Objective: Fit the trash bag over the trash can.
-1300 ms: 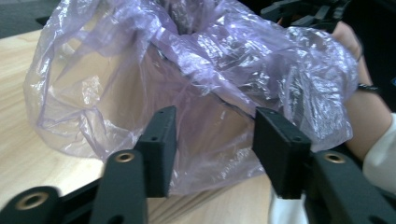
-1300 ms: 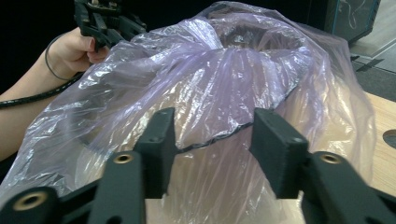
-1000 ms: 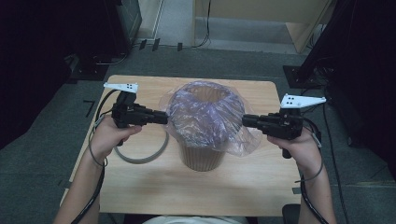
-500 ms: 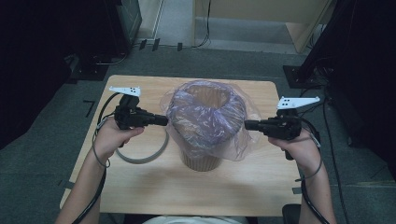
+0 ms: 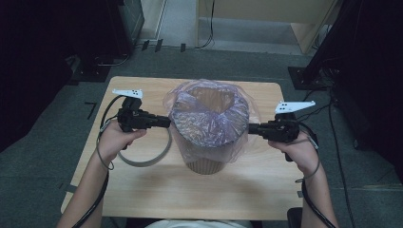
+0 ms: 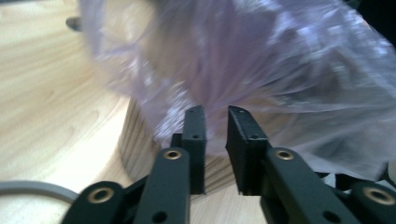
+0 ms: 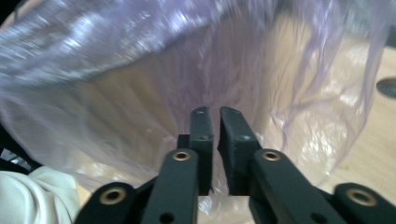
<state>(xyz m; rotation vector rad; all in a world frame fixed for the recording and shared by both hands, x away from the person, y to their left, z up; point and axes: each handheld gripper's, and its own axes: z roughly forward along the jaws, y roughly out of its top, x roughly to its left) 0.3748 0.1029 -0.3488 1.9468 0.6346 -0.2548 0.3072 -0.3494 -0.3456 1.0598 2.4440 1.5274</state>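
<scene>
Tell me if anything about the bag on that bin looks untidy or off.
The translucent purple plastic bag lines the tan ribbed bin, but its overhang is uneven: crumpled film billows loosely down the right side, toward the right gripper. A grey ring lies loose on the wooden table.

This looks like a lab or recording room, not a home. A small wooden surface point(image 5: 142, 190) stands alone on grey carpet point(image 5: 47, 166), with dark equipment racks point(image 5: 128, 19) and black stands point(image 5: 332, 42) around it. Cables point(image 5: 209, 28) run across the floor toward a pale cabinet point(image 5: 266, 14) at the back. The person works with handheld black tongs point(image 5: 167, 121) that trail cables.
</scene>
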